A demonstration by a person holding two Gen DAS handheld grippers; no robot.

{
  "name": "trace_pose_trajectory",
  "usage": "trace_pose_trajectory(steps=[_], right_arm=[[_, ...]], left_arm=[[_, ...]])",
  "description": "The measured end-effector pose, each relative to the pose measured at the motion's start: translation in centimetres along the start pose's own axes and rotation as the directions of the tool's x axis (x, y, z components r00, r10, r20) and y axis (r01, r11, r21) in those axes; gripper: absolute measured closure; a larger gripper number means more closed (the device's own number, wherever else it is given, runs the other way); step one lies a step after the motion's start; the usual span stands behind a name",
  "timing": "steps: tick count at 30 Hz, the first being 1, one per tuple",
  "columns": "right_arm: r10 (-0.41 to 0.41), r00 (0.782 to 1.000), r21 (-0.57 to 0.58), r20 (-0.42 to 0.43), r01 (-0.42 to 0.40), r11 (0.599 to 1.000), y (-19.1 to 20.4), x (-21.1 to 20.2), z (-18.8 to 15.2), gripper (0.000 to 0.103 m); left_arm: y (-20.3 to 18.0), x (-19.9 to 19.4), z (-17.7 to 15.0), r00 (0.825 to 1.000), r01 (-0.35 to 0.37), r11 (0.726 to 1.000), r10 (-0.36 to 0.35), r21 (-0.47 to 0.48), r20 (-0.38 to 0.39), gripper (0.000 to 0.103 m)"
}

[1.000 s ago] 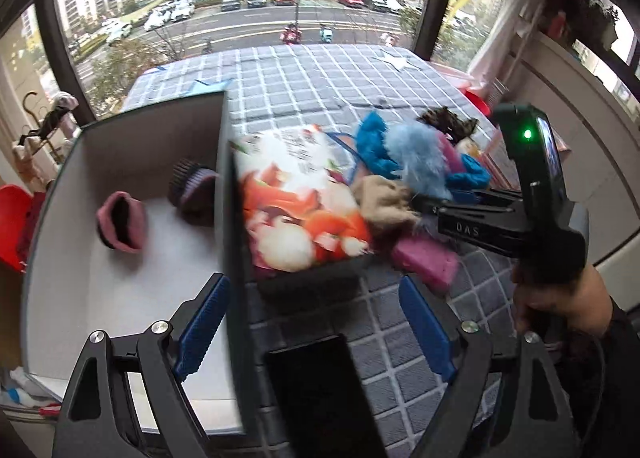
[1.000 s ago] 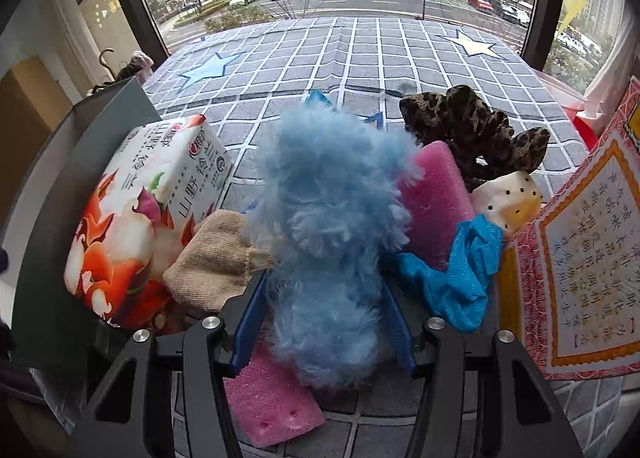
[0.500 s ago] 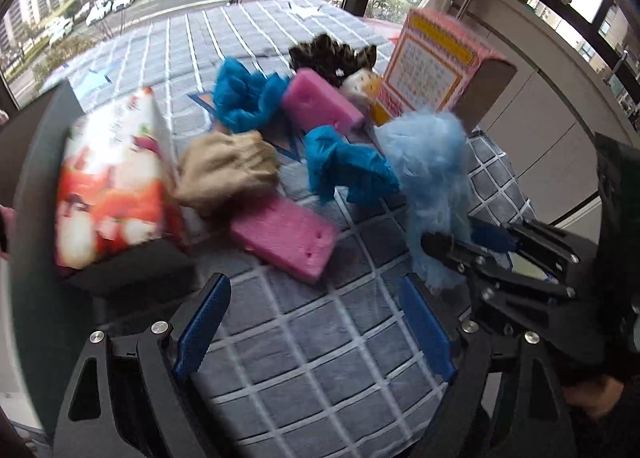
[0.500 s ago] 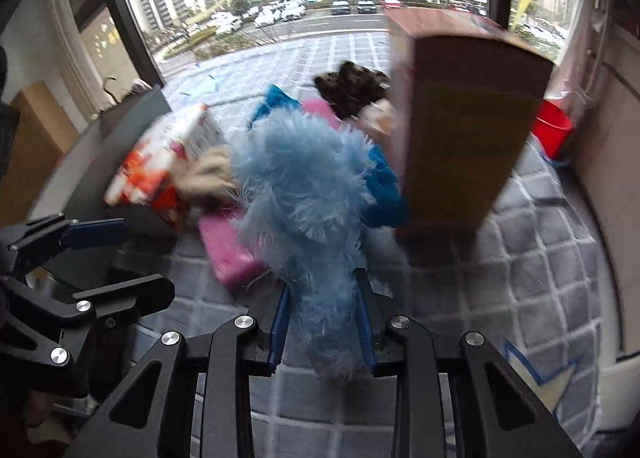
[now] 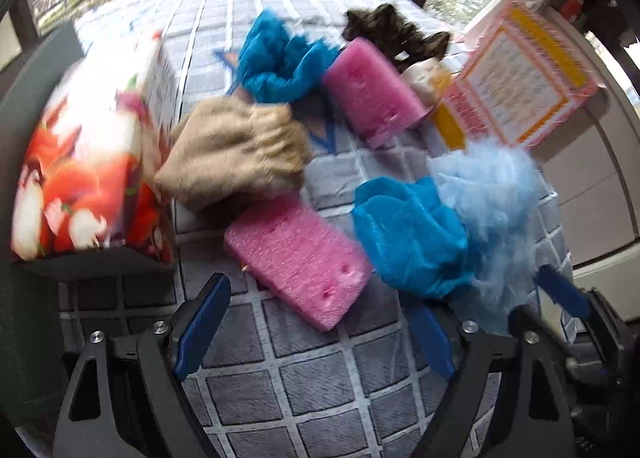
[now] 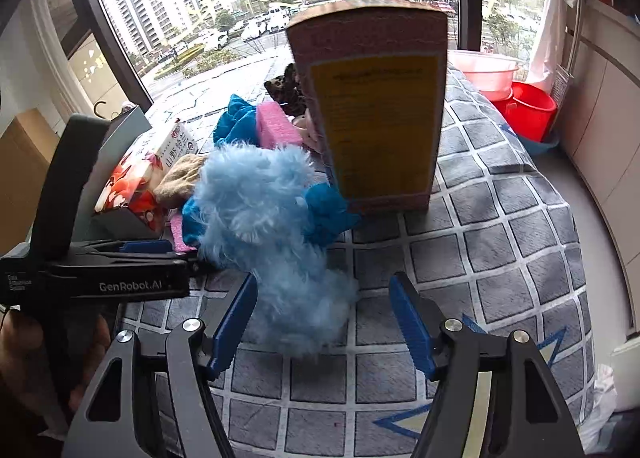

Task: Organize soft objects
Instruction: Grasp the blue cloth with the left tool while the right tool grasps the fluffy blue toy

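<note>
Two grippers are seen over a grey checked cloth (image 6: 500, 242). The right gripper (image 6: 324, 322) has just been opening its jaws; they are spread now, and the fluffy light-blue toy (image 6: 272, 226) lies loose between and just ahead of them, with the right pad clear of it, so it is released rather than grasped. Just beyond the toy a pink-and-yellow box (image 6: 380, 110) stands upright. The left gripper (image 5: 316, 322) is held with its jaws wide and nothing clasped; a pink sponge (image 5: 300, 254) lies just ahead between them. A beige knitted piece (image 5: 236, 154) is seen further ahead to the left, touching a printed tissue pack (image 5: 88, 162). Ahead on the right, a blue mesh bundle (image 5: 408, 234) rests against the light-blue toy.
</note>
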State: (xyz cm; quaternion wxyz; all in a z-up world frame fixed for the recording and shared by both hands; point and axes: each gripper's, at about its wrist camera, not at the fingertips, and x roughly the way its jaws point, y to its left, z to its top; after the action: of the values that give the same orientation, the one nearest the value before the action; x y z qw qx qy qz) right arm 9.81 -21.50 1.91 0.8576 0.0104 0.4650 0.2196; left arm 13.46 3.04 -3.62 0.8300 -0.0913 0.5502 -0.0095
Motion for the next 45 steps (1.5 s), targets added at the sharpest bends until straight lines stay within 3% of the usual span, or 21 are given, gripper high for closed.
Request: trace_pose_trajectory(steps=[7,8,9,10,19,21,23,24,28,32,35,37,38,39,40,42,45], right_arm=[[0.112,0.992,-0.043,-0.053,-0.114,0.992,1.5,3.4,0.2,0.033],[0.11,0.993,-0.037,-0.049,-0.112,0.993,1.5,3.7,0.3,0.04],[0.103,0.993,-0.029,-0.05,-0.104,0.994,1.4,3.9,0.3,0.057],[0.093,0.994,-0.011,-0.059,-0.094,0.996,1.1,4.1,0.3,0.082],[0.214,0.974,0.085,0.081,-0.22,0.972,-2.2,-2.8,-2.0,0.081],[0.153,0.985,0.069,0.085,-0.159,0.985,-2.3,-3.0,-2.0,0.081],[0.034,0.999,0.072,0.04,-0.037,0.997,-2.8,-2.4,-2.2,0.081],[-0.024,0.999,0.079,0.025,0.022,0.997,-3.2,-2.1,-2.3,0.081],[-0.118,0.993,0.078,-0.006,0.118,0.99,-4.4,-1.9,-2.8,0.081],[-0.124,0.992,0.065,-0.014,0.124,0.99,-4.4,-1.9,-2.8,0.081],[-0.121,0.993,0.058,-0.012,0.122,0.991,-4.2,-1.9,-2.8,0.081],[-0.118,0.993,0.058,-0.01,0.118,0.991,-4.1,-1.9,-2.8,0.081],[-0.12,0.993,0.057,-0.011,0.12,0.991,-4.2,-1.8,-2.8,0.081],[-0.12,0.993,0.057,-0.015,0.121,0.991,-4.3,-1.7,-2.9,0.081],[-0.121,0.992,0.061,-0.019,0.122,0.991,-4.2,-1.5,-3.0,0.081],[-0.119,0.993,0.068,-0.022,0.12,0.99,-4.2,-1.4,-3.0,0.081],[-0.117,0.993,0.071,-0.017,0.118,0.991,-4.1,-1.4,-3.2,0.081]], left_arm=[[-2.0,0.0,1.8,1.0,0.026,0.996,-0.027,0.082,0.011,0.014],[-2.1,-0.1,2.0,1.0,0.026,0.996,-0.028,0.086,0.013,0.014],[-2.2,-0.4,2.2,0.999,0.027,0.996,-0.029,0.087,0.018,0.014],[-2.1,-0.7,2.2,0.999,0.038,0.995,-0.041,0.087,0.025,0.014],[-5.3,-2.6,0.2,0.993,0.086,0.965,-0.103,0.248,0.057,0.014],[-6.7,-2.1,-0.1,0.992,0.104,0.954,-0.121,0.283,0.042,0.014],[-7.9,-1.8,-0.6,0.991,0.11,0.942,-0.128,0.318,0.035,0.014],[-8.5,-1.8,-0.9,0.99,0.117,0.934,-0.136,0.336,0.033,0.014],[-10.4,-0.8,-0.8,0.991,0.113,0.913,-0.13,0.392,0.017,0.014],[-11.4,2.3,0.1,1.0,0.025,0.917,-0.025,0.399,-0.005,0.014],[-11.3,3.9,0.4,0.999,0.013,0.927,0.0,0.376,-0.034,0.015],[-11.5,4.1,0.5,1.0,0.001,0.919,0.008,0.394,-0.02,0.026],[-11.7,3.9,0.4,1.0,-0.007,0.912,0.012,0.41,-0.009,0.041],[-11.8,3.6,0.3,1.0,-0.002,0.905,0.003,0.425,-0.002,0.064],[-11.8,3.3,0.3,1.0,0.003,0.905,0.0,0.426,-0.006,0.076],[-11.2,2.8,0.5,0.999,0.034,0.915,-0.02,0.403,-0.037,0.08],[-11.0,0.5,-0.1,0.999,0.032,0.907,-0.039,0.42,0.009,0.081]])
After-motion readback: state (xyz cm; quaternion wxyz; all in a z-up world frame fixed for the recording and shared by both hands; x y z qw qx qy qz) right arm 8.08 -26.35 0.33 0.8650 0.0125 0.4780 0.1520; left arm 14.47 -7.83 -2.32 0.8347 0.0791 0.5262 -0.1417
